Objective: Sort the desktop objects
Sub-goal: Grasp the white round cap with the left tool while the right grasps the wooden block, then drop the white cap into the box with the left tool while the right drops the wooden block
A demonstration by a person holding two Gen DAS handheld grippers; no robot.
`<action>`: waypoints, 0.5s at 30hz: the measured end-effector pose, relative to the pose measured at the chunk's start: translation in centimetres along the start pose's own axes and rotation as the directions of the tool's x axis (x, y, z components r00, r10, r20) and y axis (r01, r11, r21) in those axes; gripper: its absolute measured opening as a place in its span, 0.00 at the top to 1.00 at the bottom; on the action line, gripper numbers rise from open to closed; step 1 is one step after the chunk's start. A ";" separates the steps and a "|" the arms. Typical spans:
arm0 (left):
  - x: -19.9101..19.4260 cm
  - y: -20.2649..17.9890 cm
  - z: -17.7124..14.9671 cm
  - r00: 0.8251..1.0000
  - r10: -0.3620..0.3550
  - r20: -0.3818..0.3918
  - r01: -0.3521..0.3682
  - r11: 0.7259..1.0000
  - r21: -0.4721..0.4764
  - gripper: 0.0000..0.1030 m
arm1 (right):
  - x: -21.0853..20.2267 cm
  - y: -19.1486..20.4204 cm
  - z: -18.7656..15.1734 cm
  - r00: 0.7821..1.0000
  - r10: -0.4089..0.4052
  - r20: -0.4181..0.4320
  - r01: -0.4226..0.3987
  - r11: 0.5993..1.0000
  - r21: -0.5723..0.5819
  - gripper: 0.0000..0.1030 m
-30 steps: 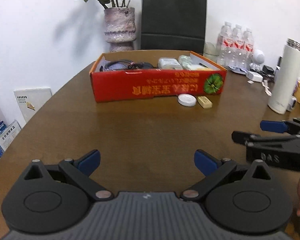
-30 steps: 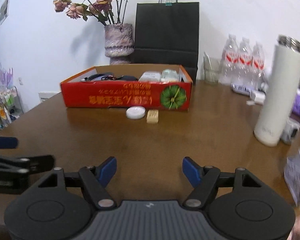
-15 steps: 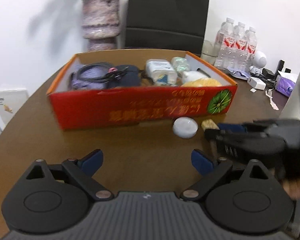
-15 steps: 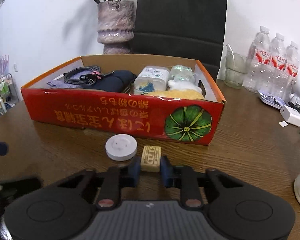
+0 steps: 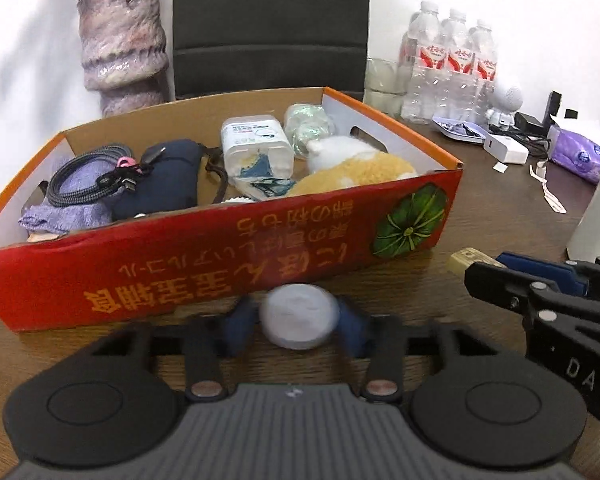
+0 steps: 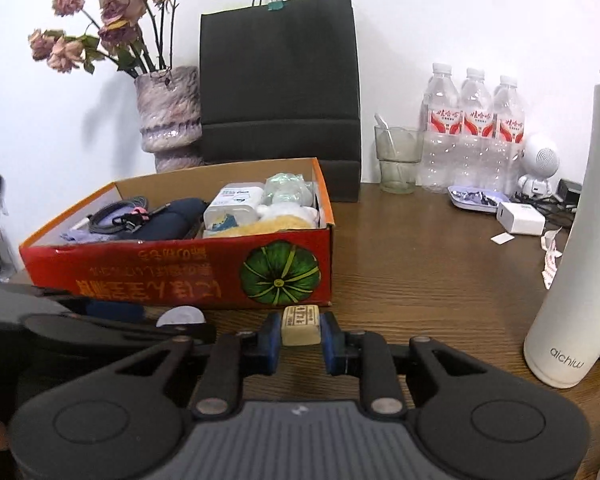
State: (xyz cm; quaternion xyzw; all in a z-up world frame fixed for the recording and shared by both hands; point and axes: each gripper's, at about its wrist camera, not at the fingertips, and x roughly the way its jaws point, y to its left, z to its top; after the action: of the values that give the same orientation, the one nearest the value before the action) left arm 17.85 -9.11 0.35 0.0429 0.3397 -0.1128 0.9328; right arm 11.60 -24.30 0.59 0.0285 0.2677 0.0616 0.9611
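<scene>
Your left claw [image 5: 298,322] is closing around the white round puck [image 5: 298,316], which sits between its blue pads on the tabletop [image 5: 480,208] just in front of the red cardboard box [image 5: 220,256]. Your right claw [image 6: 300,338] is clamped nearly shut on the small tan eraser [image 6: 301,325], also at the box's front wall, below the green pumpkin print [image 6: 280,276].
</scene>
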 end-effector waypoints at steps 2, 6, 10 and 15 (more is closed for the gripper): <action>-0.3 0.1 0.0 1.000 -0.009 -0.014 0.009 1.000 -0.013 0.61 | 0.0 -0.1 0.1 1.000 -0.004 0.000 0.004 1.000 0.007 0.81; -2.7 0.5 -0.6 1.000 -0.008 0.008 0.009 0.999 -0.038 0.61 | 0.1 0.2 -0.2 1.000 0.002 -0.007 -0.002 1.000 0.000 0.81; -7.1 1.7 -1.6 0.998 0.025 0.062 -0.020 0.997 -0.072 0.61 | -1.2 1.5 -0.6 0.999 0.042 0.001 -0.042 0.999 -0.020 0.81; -13.3 3.9 -3.2 0.983 0.115 0.145 -0.103 0.991 -0.089 0.61 | -4.3 3.8 -1.9 0.999 0.041 0.021 -0.040 0.999 -0.030 0.81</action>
State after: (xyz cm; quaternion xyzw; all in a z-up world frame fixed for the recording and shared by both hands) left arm 6.92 -2.43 6.44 0.0148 0.2700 -0.0504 0.9614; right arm 6.60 -21.05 1.45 0.0202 0.2555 0.0848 0.9629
